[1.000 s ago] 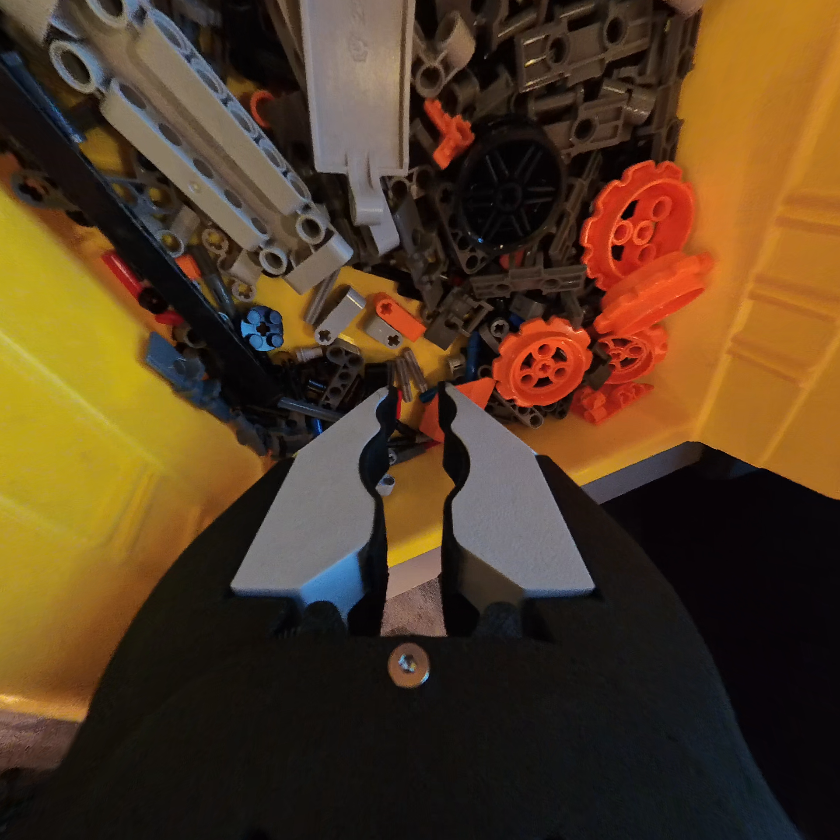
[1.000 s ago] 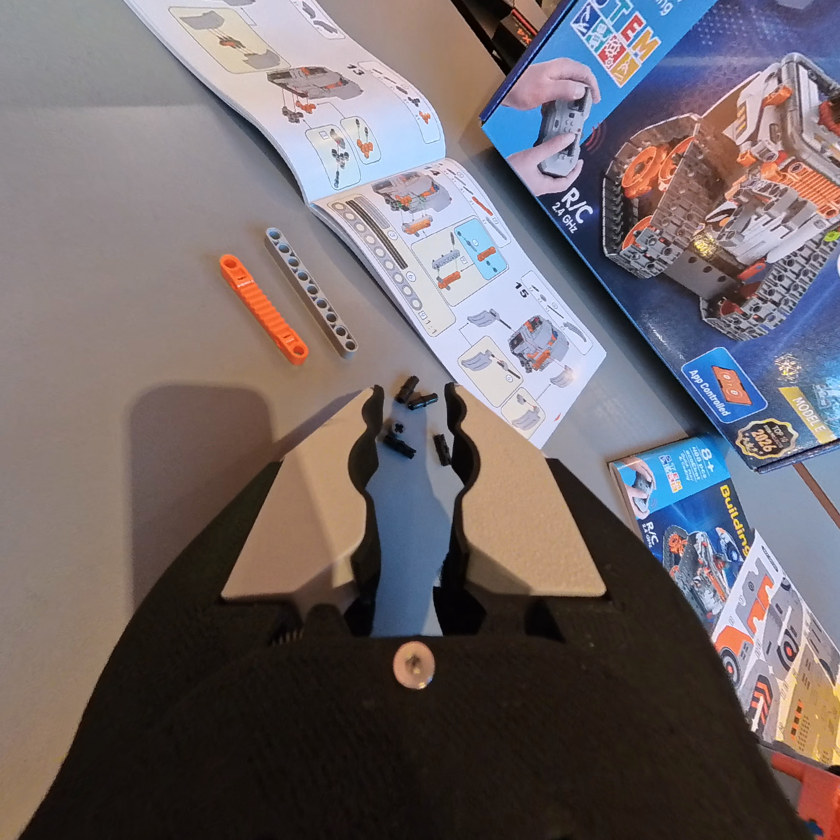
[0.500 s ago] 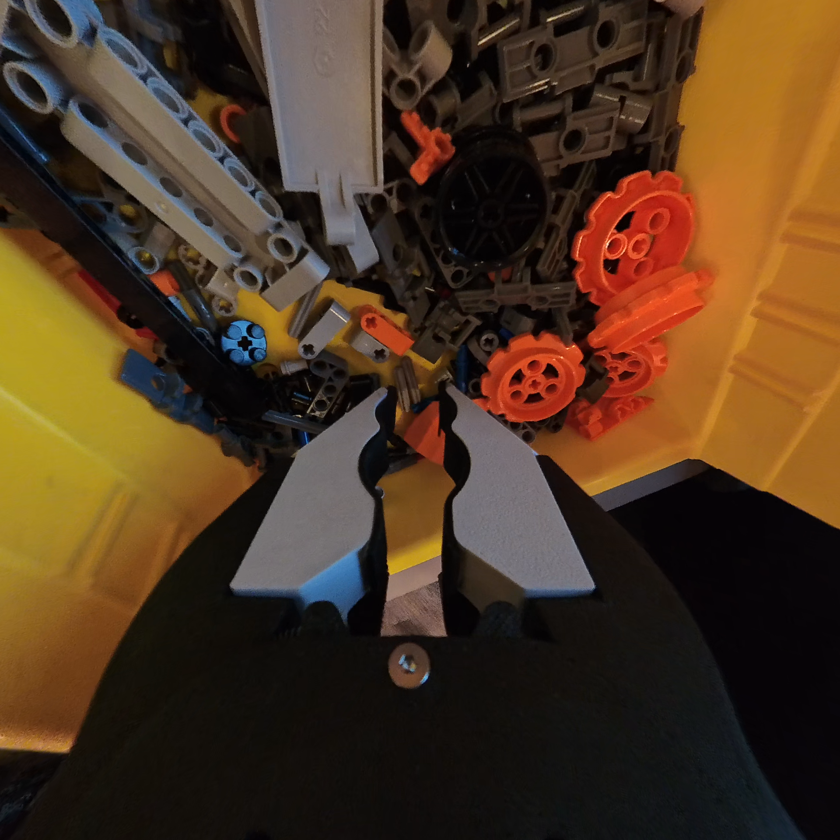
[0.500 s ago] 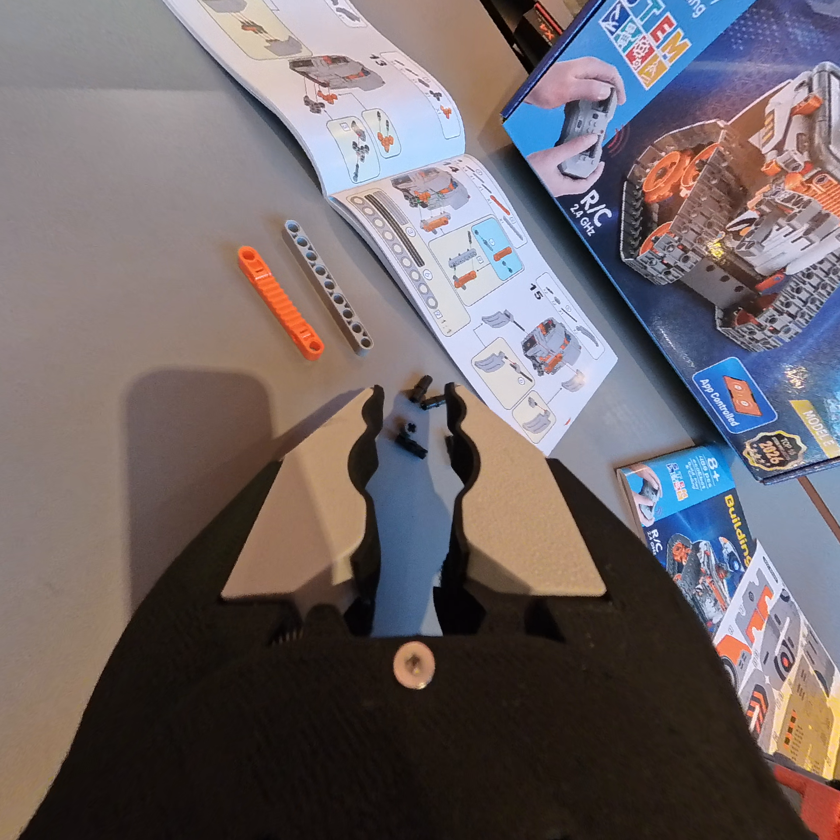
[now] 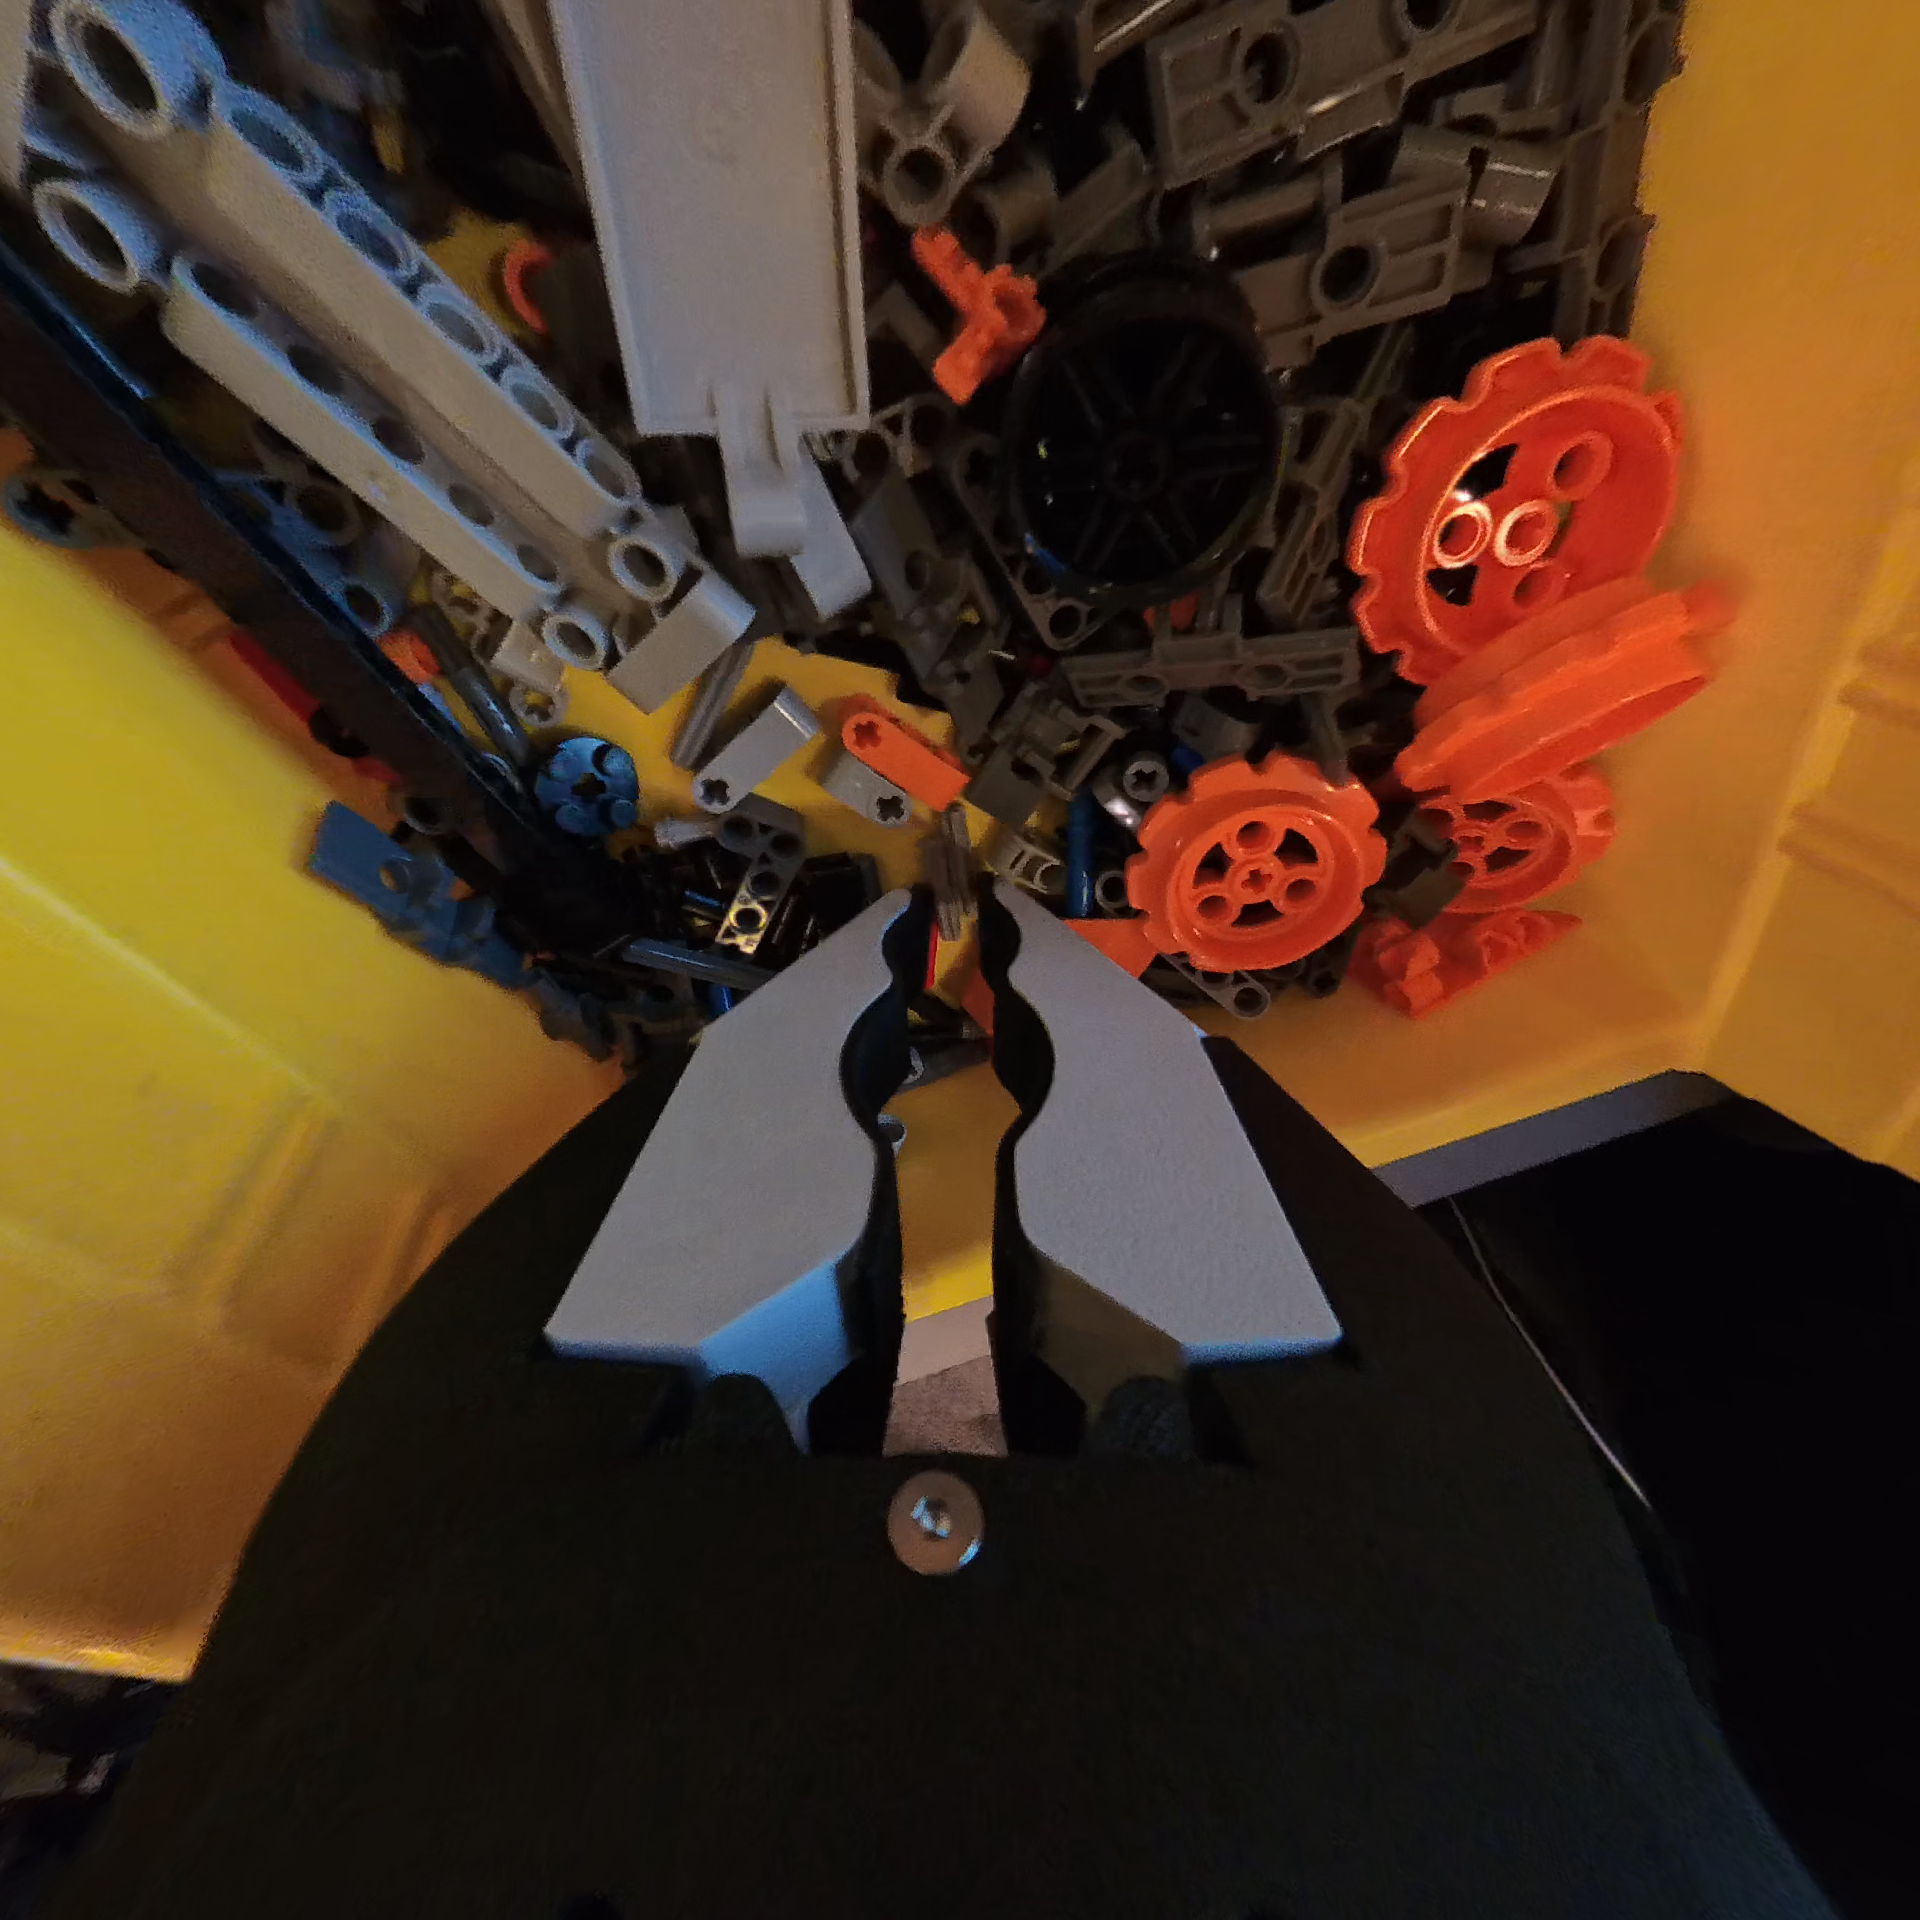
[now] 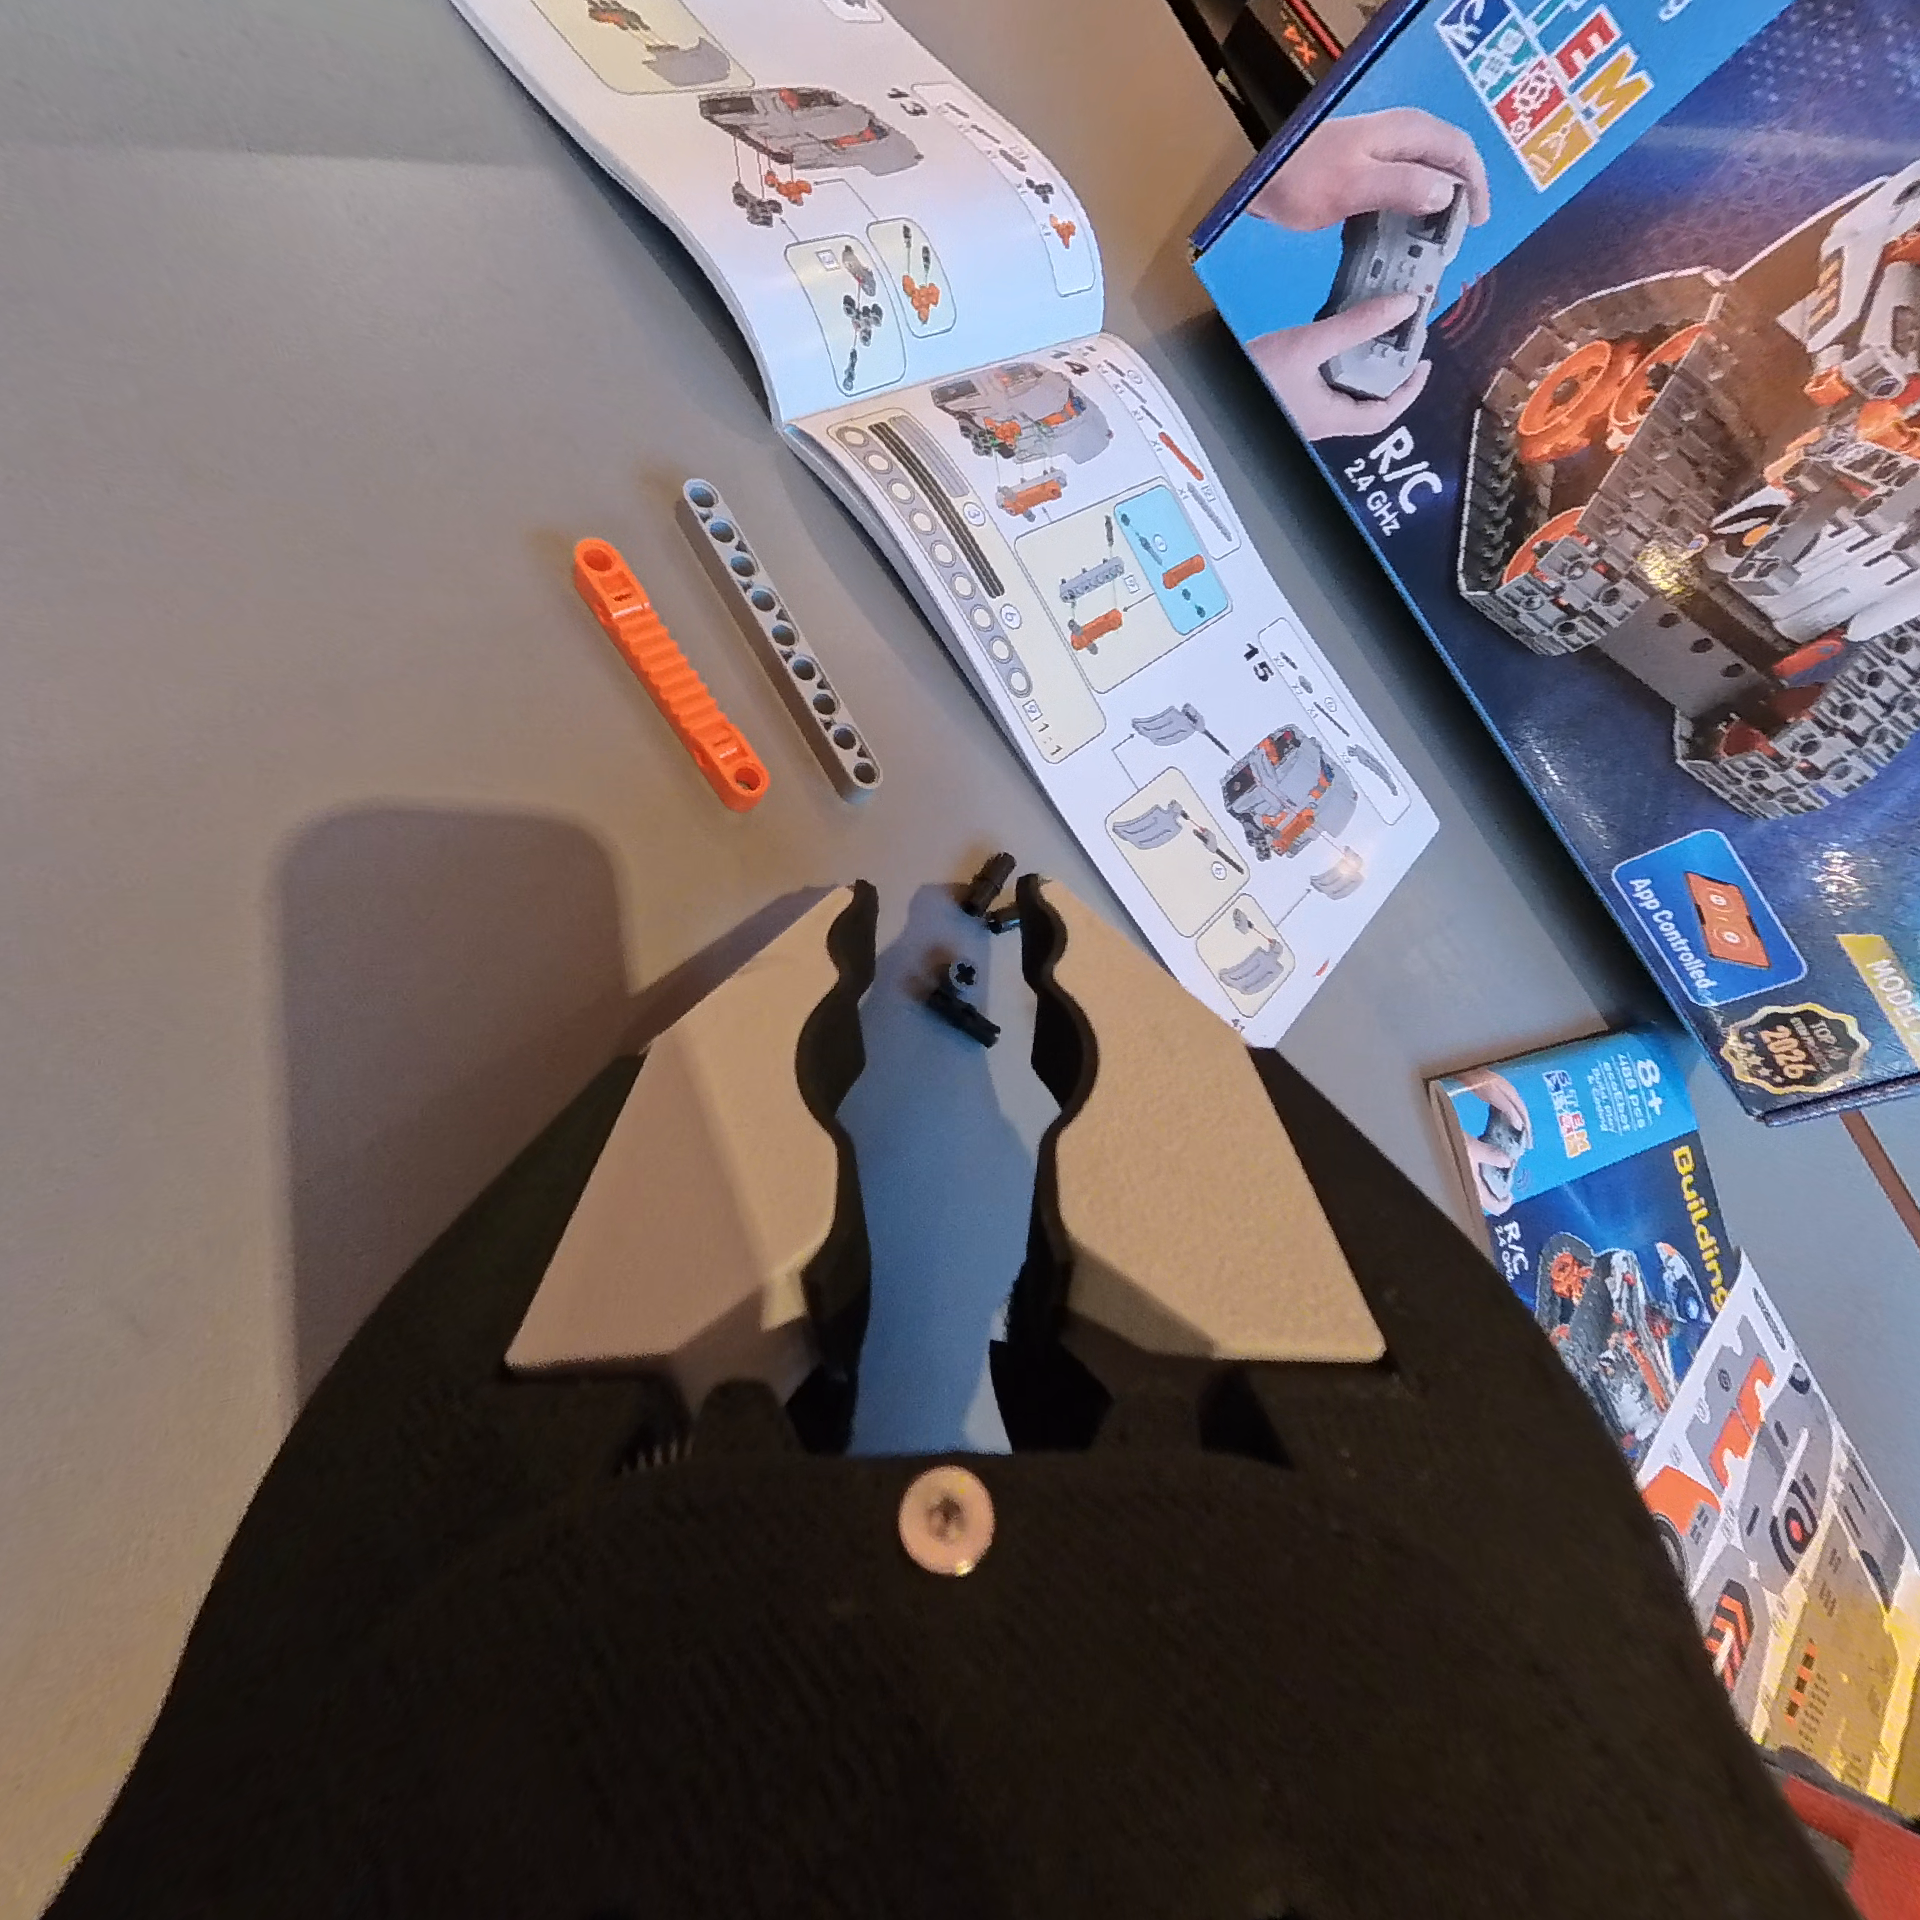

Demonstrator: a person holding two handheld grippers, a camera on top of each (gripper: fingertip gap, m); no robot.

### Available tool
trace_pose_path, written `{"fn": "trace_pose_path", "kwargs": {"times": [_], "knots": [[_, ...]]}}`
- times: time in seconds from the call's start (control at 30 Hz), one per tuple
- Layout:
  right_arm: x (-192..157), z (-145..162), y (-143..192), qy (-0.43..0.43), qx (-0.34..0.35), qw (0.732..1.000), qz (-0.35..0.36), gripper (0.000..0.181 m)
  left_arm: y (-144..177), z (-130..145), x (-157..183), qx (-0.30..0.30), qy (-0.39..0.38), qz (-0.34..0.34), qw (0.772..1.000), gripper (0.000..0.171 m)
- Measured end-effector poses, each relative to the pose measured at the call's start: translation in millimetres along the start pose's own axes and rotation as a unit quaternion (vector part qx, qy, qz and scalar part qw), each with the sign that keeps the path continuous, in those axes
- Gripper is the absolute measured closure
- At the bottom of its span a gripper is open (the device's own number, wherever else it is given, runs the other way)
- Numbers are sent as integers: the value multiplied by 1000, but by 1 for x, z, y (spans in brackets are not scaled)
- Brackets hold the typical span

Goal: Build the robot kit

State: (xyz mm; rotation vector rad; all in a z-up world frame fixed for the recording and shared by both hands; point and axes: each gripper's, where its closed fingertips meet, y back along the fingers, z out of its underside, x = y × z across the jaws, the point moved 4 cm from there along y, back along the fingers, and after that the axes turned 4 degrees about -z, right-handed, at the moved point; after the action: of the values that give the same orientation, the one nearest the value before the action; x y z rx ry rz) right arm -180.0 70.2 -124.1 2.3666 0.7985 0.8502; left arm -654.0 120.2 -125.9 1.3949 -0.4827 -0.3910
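Fingers (image 5: 748, 1122) of the left gripper (image 5: 948, 904) stand closer together than 1.0 s ago. Only a narrow slot is left, and a small tan pin (image 5: 951, 873) stands in it right at the tips. Whether the pads press on the pin cannot be told. The gripper reaches into a yellow bin (image 5: 156, 935) of building parts. The pile has barely shifted against the tips since 0.5 s ago. Just right of the tips lies a small orange gear (image 5: 1257, 873). Farther off to the right, a larger orange gear (image 5: 1517, 520) leans on the bin wall. Beyond the tips sit a black wheel (image 5: 1143, 468) and a pale grey panel (image 5: 727, 208). Light grey holed beams (image 5: 416, 395) run off to the far left.

Right gripper (image 6: 945, 894): fingers (image 6: 707, 1143) apart, holding nothing, above a grey table (image 6: 260, 416). Black pins (image 6: 961, 1013) lie loose on the table between the fingers. They now sit nearer the right finger than 1.0 s ago, and one pin then visible is hidden by it. Beyond the tips to the left lie an orange toothed bar (image 6: 670, 670) and a grey holed beam (image 6: 779, 639), side by side and not touching. Beyond to the right an open instruction booklet (image 6: 1091, 623) shows numbered build diagrams. Farther right are a blue kit box (image 6: 1662, 468) and a smaller leaflet (image 6: 1621, 1299). Both carry a picture of a tracked vehicle, a logo and printed badges.
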Motion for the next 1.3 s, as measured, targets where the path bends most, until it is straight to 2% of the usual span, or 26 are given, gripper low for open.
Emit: {"fn": "trace_pose_path", "kwargs": {"times": [0.3,0.47,0.67,0.8,0.93,1.07,1.17,1.3], "knots": [[-3,0,0,10,-6,1000,-2,155,-1,-1,4,-12,-49,-60,997,167],[-3,-1,1,14,-3,1000,-2,155,5,-1,0,-2,-33,-36,999,167],[-4,-2,2,15,-2,1000,-3,155,34,-2,1,39,-21,-16,999,167],[-4,-2,1,17,-4,1000,-3,155,67,-5,13,87,-36,-7,995,167],[-5,-1,2,20,-7,1000,-1,155,110,-22,44,151,-73,23,986,167],[-8,-6,4,27,-1,1000,-5,155,137,-51,96,188,-144,61,970,168],[-12,-9,7,39,2,999,-6,155,138,-71,142,182,-197,100,958,167],[-15,-13,11,48,7,999,-6,155,122,-100,197,157,-265,125,943,167]]}}
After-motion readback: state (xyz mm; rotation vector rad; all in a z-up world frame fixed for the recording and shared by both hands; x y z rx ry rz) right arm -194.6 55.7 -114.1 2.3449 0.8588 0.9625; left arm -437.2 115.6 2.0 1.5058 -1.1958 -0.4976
